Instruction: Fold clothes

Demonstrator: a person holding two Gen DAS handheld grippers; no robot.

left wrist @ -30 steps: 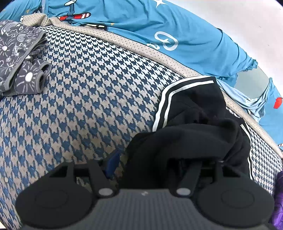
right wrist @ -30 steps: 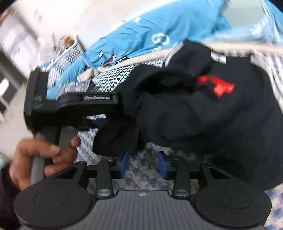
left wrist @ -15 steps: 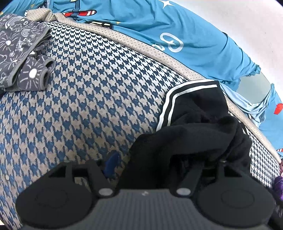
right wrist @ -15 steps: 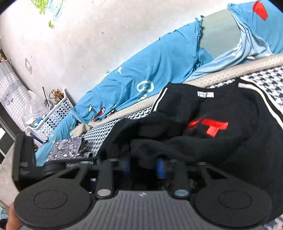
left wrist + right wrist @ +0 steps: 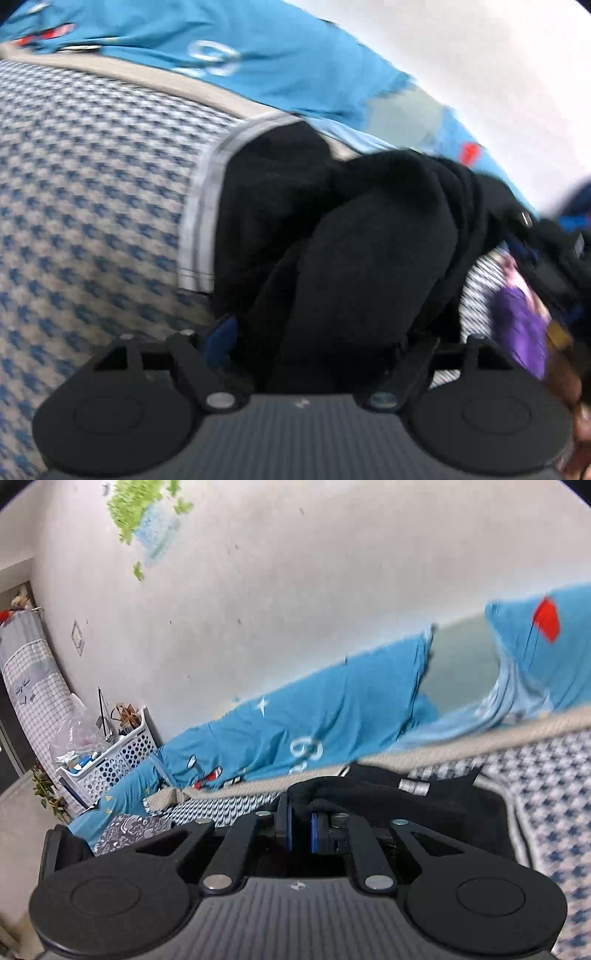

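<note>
- Two grippers work one black garment [image 5: 369, 251], which lies bunched on the houndstooth bed [image 5: 92, 184], its white-striped edge [image 5: 201, 221] towards the blue quilt [image 5: 277, 62].
- Left gripper [image 5: 317, 343]: its fingers have just been opening and now stand wide. A thick fold of the garment fills the gap, but only one blue pad [image 5: 221, 338] shows, so I cannot tell whether they press on it.
- Right gripper [image 5: 300, 830]: its fingers have just been closing, nearly together, pinching a raised black fold directly ahead.
- From the right fingers the garment spreads forward and rightward across the bed.
- Judged, the right hand is the one placed to carry the fold over.
</note>
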